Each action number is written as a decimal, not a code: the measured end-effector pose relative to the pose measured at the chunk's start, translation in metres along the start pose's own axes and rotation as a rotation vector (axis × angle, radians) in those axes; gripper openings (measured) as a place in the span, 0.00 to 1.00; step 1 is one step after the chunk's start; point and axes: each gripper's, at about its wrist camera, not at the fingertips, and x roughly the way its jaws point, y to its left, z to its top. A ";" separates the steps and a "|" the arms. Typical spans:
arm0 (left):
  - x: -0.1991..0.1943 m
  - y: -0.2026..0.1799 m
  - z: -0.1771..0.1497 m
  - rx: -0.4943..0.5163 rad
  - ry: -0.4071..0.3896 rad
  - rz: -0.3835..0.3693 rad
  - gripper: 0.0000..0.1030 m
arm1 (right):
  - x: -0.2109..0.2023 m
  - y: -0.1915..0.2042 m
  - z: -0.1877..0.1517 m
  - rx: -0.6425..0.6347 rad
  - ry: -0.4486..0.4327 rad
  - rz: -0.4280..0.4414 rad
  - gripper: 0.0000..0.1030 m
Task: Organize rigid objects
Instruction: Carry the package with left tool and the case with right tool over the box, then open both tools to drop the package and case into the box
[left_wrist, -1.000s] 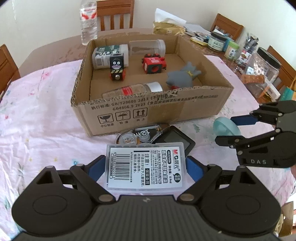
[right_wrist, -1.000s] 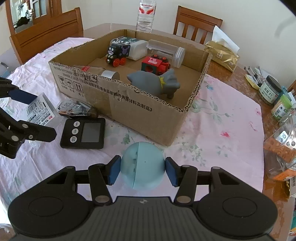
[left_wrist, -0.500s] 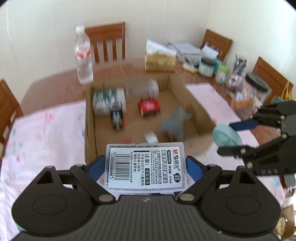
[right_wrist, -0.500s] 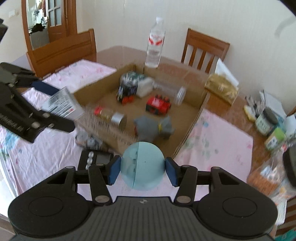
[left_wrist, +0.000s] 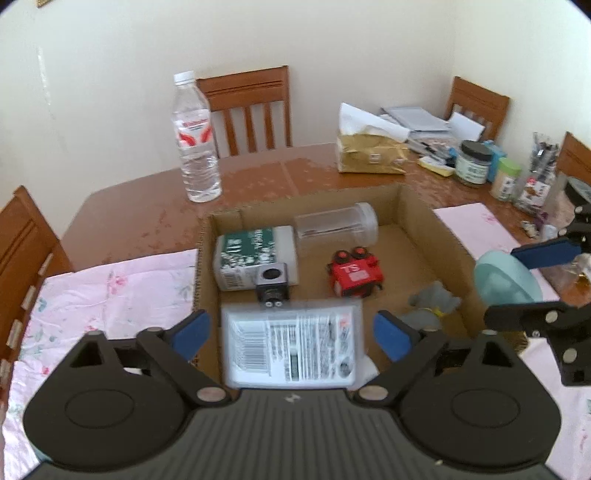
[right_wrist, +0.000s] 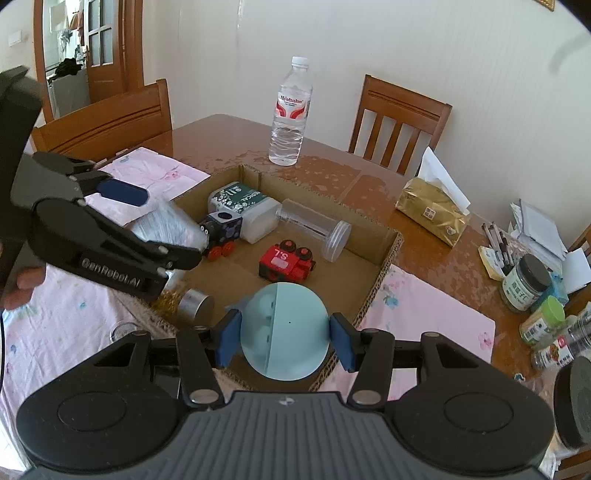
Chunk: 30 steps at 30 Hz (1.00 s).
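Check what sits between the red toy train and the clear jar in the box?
Nothing: bare cardboard floor separates the red toy train from the clear jar. The right wrist view shows this best.

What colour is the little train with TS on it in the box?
The toy train is red with black wheels, clearest in the right wrist view.

A home dining room is shown. A brown wooden table (right_wrist: 229, 129), partly covered by a pink flowered cloth (left_wrist: 110, 291), is ringed by wooden chairs (right_wrist: 399, 122) beyond the claw. A tissue pack (right_wrist: 432, 210), jars (right_wrist: 524, 282) and papers (right_wrist: 539, 229) are crowded to its right; a wooden door (right_wrist: 103, 48) is seen far left.
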 end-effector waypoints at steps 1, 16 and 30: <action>-0.001 0.001 -0.001 -0.001 -0.005 0.010 0.96 | 0.002 0.000 0.002 -0.003 0.000 0.000 0.56; -0.053 0.021 -0.024 -0.127 -0.076 0.088 1.00 | 0.044 0.006 0.040 -0.070 0.009 0.048 0.56; -0.080 0.044 -0.049 -0.172 -0.068 0.146 0.99 | 0.052 0.018 0.065 -0.130 -0.044 0.016 1.00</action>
